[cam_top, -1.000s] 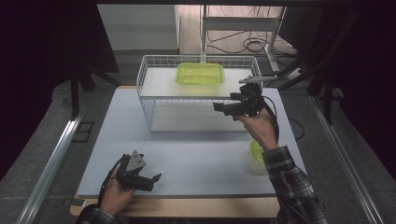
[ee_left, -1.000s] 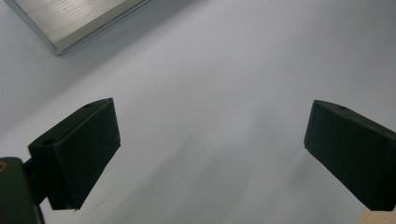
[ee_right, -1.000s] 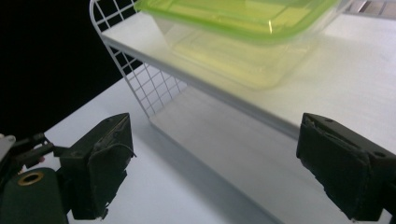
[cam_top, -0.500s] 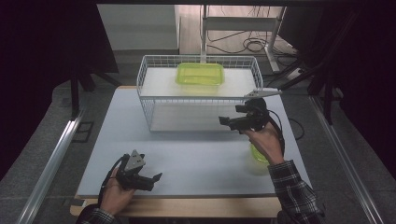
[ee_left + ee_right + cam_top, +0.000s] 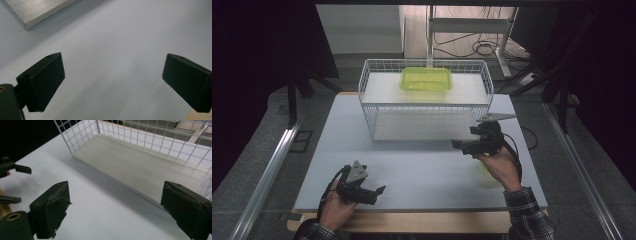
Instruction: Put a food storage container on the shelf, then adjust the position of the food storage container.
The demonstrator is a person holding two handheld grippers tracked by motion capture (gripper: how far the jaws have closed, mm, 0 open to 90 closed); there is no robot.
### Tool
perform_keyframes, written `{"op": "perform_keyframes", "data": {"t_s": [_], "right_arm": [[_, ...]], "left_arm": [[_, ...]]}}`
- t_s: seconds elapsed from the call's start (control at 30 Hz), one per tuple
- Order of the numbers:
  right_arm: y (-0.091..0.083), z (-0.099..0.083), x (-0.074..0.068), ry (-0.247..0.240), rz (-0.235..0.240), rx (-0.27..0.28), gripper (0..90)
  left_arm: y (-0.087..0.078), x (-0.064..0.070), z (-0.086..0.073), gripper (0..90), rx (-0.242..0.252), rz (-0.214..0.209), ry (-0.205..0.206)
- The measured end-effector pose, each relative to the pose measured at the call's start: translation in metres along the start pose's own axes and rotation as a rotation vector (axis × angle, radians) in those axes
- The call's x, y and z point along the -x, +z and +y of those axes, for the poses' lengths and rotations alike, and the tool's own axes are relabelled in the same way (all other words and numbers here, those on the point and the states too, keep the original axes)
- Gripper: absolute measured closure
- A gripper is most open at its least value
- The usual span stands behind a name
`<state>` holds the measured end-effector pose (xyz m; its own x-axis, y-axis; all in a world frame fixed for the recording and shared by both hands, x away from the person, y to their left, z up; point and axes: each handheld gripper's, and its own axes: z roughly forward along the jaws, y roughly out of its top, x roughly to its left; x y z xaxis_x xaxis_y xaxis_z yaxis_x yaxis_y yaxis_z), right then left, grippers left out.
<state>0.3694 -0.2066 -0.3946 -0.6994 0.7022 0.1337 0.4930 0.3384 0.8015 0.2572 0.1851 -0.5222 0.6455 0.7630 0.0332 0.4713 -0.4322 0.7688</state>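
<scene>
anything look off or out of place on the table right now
Nothing stands out. The yellow-green plastic tray sits flat and level on the top shelf of the white wire rack, and nothing looks spilled or broken. Both tongs, left and right, are open and hold nothing.

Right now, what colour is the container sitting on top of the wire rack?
The container is translucent yellow-green, clearest in the high view.

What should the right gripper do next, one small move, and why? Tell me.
Probably pull the right gripper back and tip it down toward the pale green thing under that hand. Its fingers are open and empty, facing the wire rack's bare lower shelf; a green tub already sits on top.
</scene>
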Motion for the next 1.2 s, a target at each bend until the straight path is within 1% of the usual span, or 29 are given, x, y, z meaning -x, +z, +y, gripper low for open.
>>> {"op": "perform_keyframes", "data": {"t_s": [0.03, 0.07, 0.27, 0.4, 0.5, 0.57, 0.6, 0.73, 0.87, 0.97, 1.07, 1.1, 1.2], "right_arm": [[0.0, 0.0, 0.0, 0.0, 0.0, 0.0, 8.4], [0.0, -0.006, -0.001, 0.002, -0.004, -0.002, 7.3], [0.0, -0.021, -0.002, 0.009, -0.006, -0.006, 5.6], [-0.001, -0.03, -0.003, 0.025, -0.01, -0.025, 10.2], [-0.001, -0.039, -0.003, 0.036, -0.007, -0.03, 12.7], [-0.001, -0.043, -0.003, 0.029, -0.026, -0.041, 13.3], [-0.001, -0.045, -0.004, 0.023, -0.033, -0.038, 14.2], [-0.001, -0.053, -0.005, 0.014, -0.041, -0.051, 15.9], [0.001, -0.062, -0.004, -0.003, -0.065, -0.061, 17.6], [0.002, -0.069, -0.003, -0.021, -0.091, -0.088, 19.2], [0.002, -0.072, -0.001, -0.018, -0.1, -0.097, 21.0], [0.001, -0.074, 0.002, -0.013, -0.108, -0.099, 23.4], [-0.001, -0.074, 0.005, -0.011, -0.127, -0.099, 29.2]], "left_arm": [[0.0, 0.0, 0.0, 3.9, 0.0, 0.0, 0.0], [0.0, 0.0, 0.0, 3.9, -0.005, 0.002, 0.004], [0.0, 0.001, 0.0, 3.9, -0.009, 0.012, 0.015], [0.001, 0.001, 0.0, 3.8, -0.006, 0.012, 0.015], [0.001, 0.001, 0.0, 3.7, -0.005, 0.016, 0.025], [0.001, 0.001, 0.0, 3.6, -0.009, 0.02, 0.032], [0.001, 0.001, 0.0, 3.6, -0.01, 0.021, 0.036], [0.001, 0.001, -0.001, 3.1, -0.008, 0.023, 0.051], [0.001, 0.002, -0.001, 2.8, -0.003, 0.02, 0.05], [0.001, 0.002, -0.001, 2.8, -0.007, 0.02, 0.054], [0.001, 0.002, -0.001, 2.8, -0.007, 0.021, 0.056], [0.001, 0.002, -0.001, 2.8, -0.008, 0.021, 0.056], [0.001, 0.002, -0.001, 2.8, -0.01, 0.021, 0.056]]}}
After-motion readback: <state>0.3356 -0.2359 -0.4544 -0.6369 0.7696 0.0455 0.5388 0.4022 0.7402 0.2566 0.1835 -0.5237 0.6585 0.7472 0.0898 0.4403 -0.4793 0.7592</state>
